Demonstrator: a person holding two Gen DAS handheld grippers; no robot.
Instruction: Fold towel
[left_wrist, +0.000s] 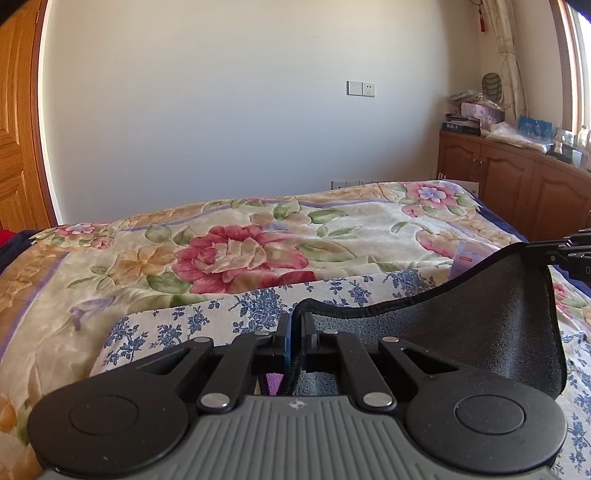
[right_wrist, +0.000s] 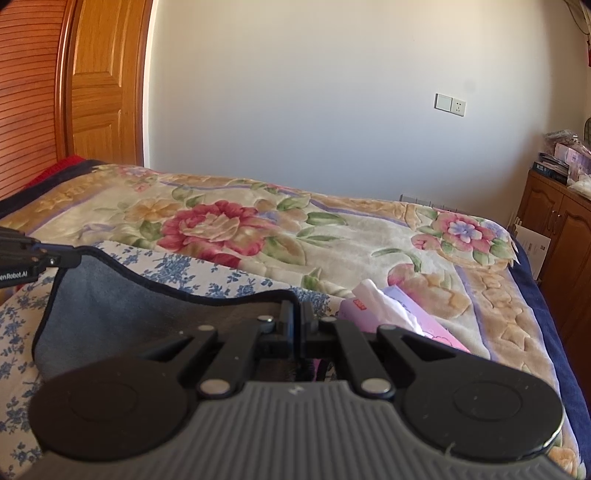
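We are viewing a plain white wall carrying a switch plate, a wooden door, wooden cabinets, and daylight entering at a curtained window.

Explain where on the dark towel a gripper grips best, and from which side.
Grip the towel at a corner of its bound edge, coming from the near side along the bed: the hem is thin enough for shut fingers, and one corner each lifts it spread.

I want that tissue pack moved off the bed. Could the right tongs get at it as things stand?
Probably not yet: the right tongs are shut on the dark towel. The tissue pack lies close ahead to their right with nothing covering it, so releasing first would free the way.
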